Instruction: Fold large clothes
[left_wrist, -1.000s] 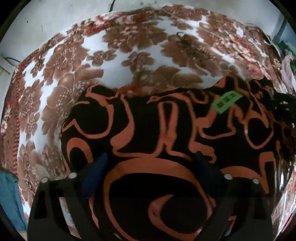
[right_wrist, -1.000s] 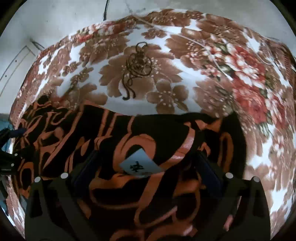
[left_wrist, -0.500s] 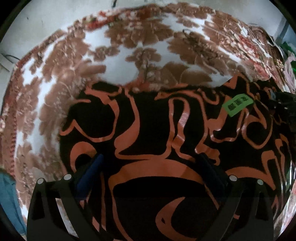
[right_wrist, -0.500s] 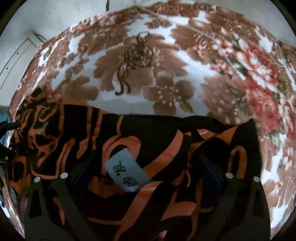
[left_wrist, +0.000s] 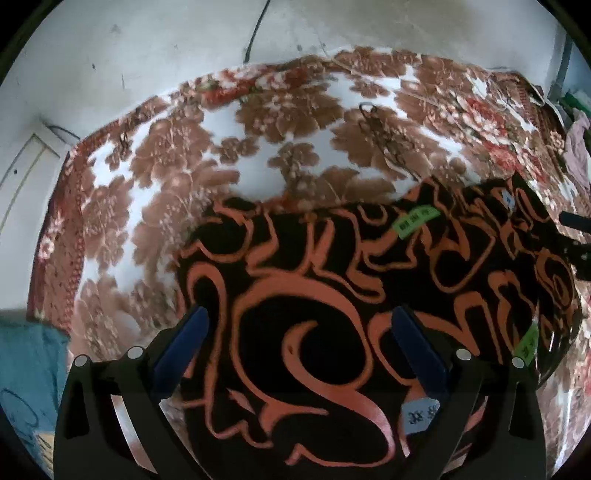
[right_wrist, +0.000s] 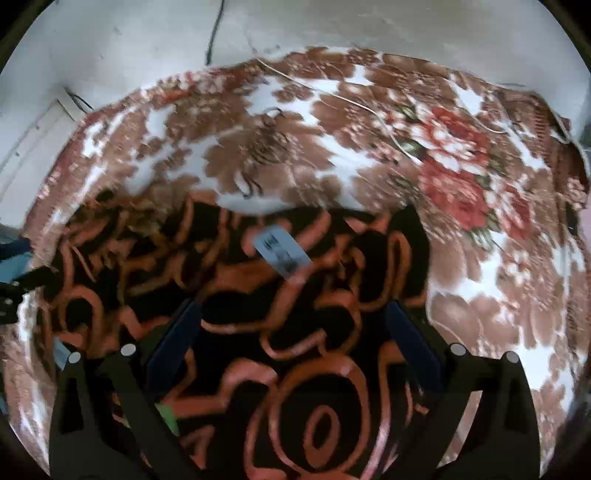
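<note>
A black garment with orange swirls (left_wrist: 332, 280) lies folded on a floral blanket (left_wrist: 177, 158); it also shows in the right wrist view (right_wrist: 280, 302). It carries green tags (left_wrist: 415, 219) and a white label (right_wrist: 282, 249). My left gripper (left_wrist: 301, 325) is open just above the garment's left part, fingers apart with cloth showing between them. My right gripper (right_wrist: 293, 317) is open above the garment's right part. Neither holds cloth. The right gripper's tip shows at the right edge of the left wrist view (left_wrist: 574, 221).
The brown, white and red floral blanket (right_wrist: 461, 177) covers the bed up to a grey wall (left_wrist: 184, 40) with a dark cable (left_wrist: 255, 29). Blue cloth (left_wrist: 26, 362) lies at the lower left. Pink clothing (left_wrist: 580, 151) sits at the far right.
Both grippers have pulled back and up from the garment, so more blanket and wall show. The garment stays on the bed. The white label has shifted farther from the right gripper.
</note>
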